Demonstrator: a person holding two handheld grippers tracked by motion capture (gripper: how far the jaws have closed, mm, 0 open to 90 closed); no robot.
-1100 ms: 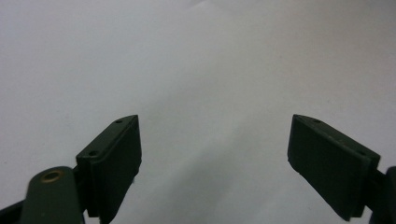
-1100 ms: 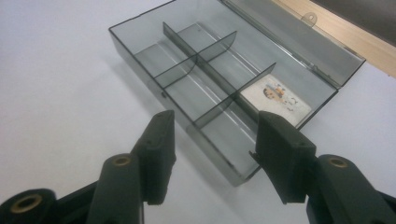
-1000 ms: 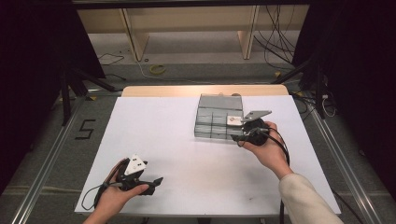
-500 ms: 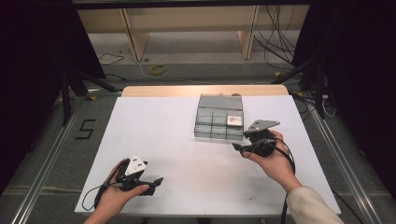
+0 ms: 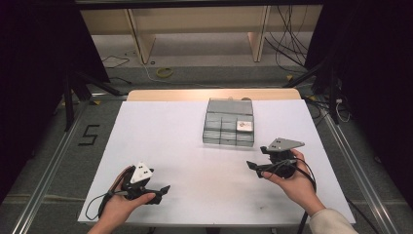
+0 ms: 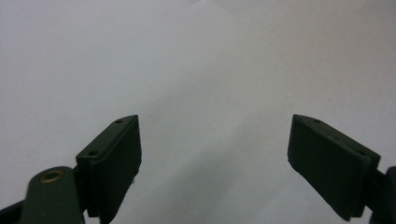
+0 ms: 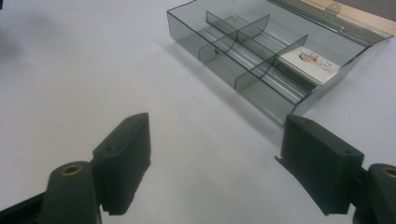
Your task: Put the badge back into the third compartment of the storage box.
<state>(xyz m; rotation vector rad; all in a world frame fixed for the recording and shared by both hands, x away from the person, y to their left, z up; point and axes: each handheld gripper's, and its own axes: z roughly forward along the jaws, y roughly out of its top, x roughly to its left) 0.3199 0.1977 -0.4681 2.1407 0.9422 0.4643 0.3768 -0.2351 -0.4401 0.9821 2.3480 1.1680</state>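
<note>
Between steps, by the look of it: small white box [image 5: 244, 126] already resting in a right-hand compartment of the clear grey compartment tray [image 5: 229, 123], near the centre of the high view. Right gripper [image 5: 254, 166] held lower right of centre, just below the tray and apart from it, jaws spread wide with nothing between them. In the right gripper view, same tray [image 7: 261, 60] at upper right beyond the open jaws, white box [image 7: 309, 64] lying flat in the compartment at its far right end. Left gripper [image 5: 160, 189] low at lower left of the high view, well apart from the tray, jaws likewise wide and empty over bare white table [image 6: 196, 60].

Next move, judging from this: probably folding down the tray's hinged lid, calling for a reach to the tray's far edge.
</note>
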